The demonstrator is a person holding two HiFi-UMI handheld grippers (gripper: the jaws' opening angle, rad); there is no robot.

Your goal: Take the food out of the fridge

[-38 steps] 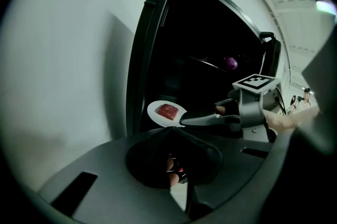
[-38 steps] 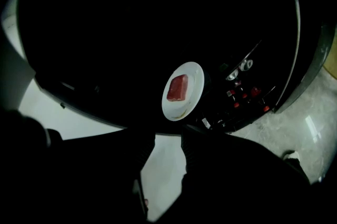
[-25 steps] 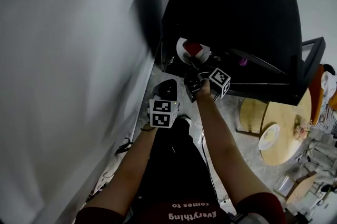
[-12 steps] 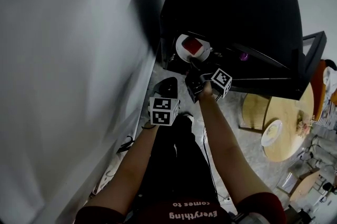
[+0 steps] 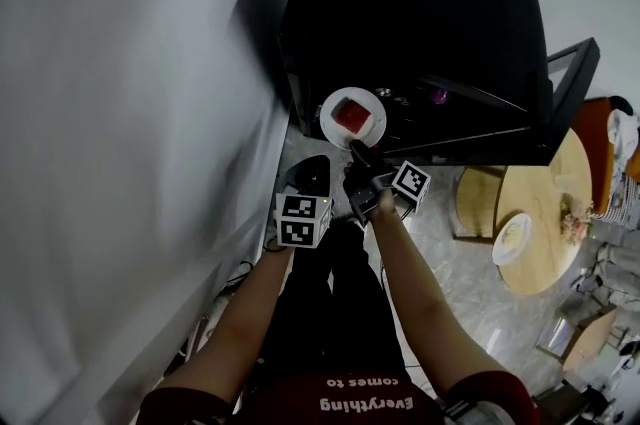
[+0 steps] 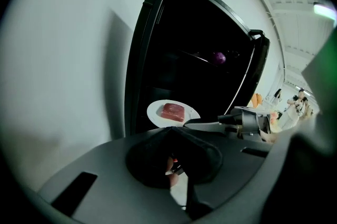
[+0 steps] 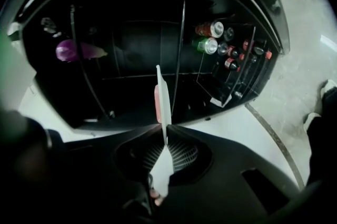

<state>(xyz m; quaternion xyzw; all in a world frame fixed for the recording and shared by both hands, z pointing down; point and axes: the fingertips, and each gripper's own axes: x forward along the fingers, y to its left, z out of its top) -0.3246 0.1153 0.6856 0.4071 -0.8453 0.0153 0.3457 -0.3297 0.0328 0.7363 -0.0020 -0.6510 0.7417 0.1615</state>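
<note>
Status: extraction in progress.

The right hand-held gripper (image 5: 356,149) is clamped on the rim of a white plate (image 5: 329,113) carrying a slab of red meat (image 5: 351,116). The plate is held level at the mouth of the open black fridge (image 5: 420,3), not set down anywhere.

The left hand-held gripper (image 6: 169,130) has its jaws together, empty, pointed at the fridge.

Outstanding, by judgement:
- carry the plate clear and put it down
- collect the purple item (image 7: 68,50) on the shelf
- the door cans (image 7: 210,37) may also count

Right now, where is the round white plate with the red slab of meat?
The plate is at the head view's centre, at the mouth of the open black fridge, its near rim clamped in the right gripper.
</note>
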